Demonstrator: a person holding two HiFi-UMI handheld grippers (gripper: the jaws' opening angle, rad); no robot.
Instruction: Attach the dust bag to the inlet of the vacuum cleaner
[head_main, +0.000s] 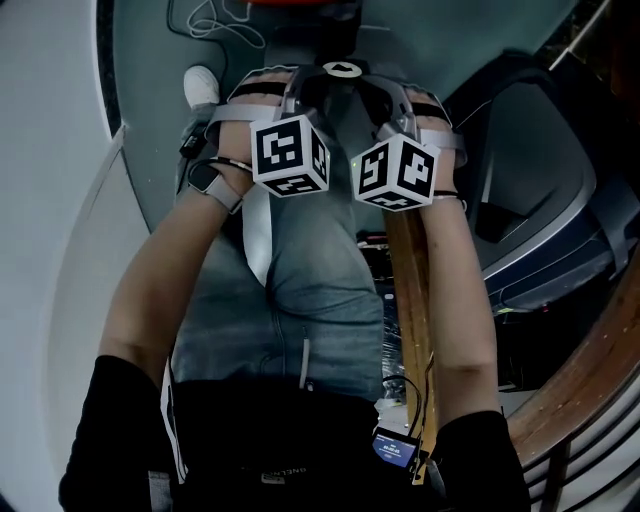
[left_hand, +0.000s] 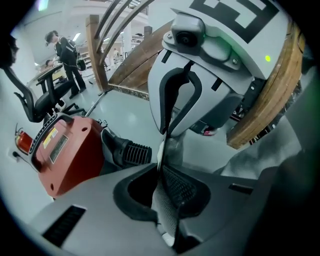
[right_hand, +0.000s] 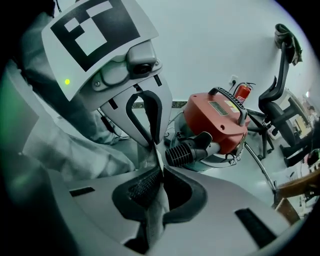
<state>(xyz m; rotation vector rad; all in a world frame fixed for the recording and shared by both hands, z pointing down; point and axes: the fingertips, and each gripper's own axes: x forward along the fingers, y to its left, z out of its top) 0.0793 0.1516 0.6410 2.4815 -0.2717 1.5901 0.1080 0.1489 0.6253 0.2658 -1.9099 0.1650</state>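
Grey-white fabric of the dust bag (left_hand: 163, 207) sits pinched between the closed jaws of the left gripper (left_hand: 164, 167). The right gripper (right_hand: 156, 170) is clamped on the same fabric and meets the left one tip to tip, so each gripper faces the other with the bag between them. Within both jaw sets the bag shows as a thin sheet seen edge-on, running straight along the jaw line from base to tips. More of it drops below the jaws, so I judge the long axis roughly vertical, with the bag hanging from the two pinches. Neither gripper view shows which way the bag's mouth faces. The red vacuum cleaner (right_hand: 220, 117) stands well beyond the tips, to the right of the right jaws and to the left of the left jaws. Its black ribbed port (right_hand: 187, 150), which I take for the inlet, points roughly back toward the jaws. Step in hand, as I judge it: bag held aloft by both grippers, not yet brought to the inlet. The next move calls for lowering both grippers together toward the port, finding the bag's opening, turning it square to the inlet, and keeping both pinches firm.
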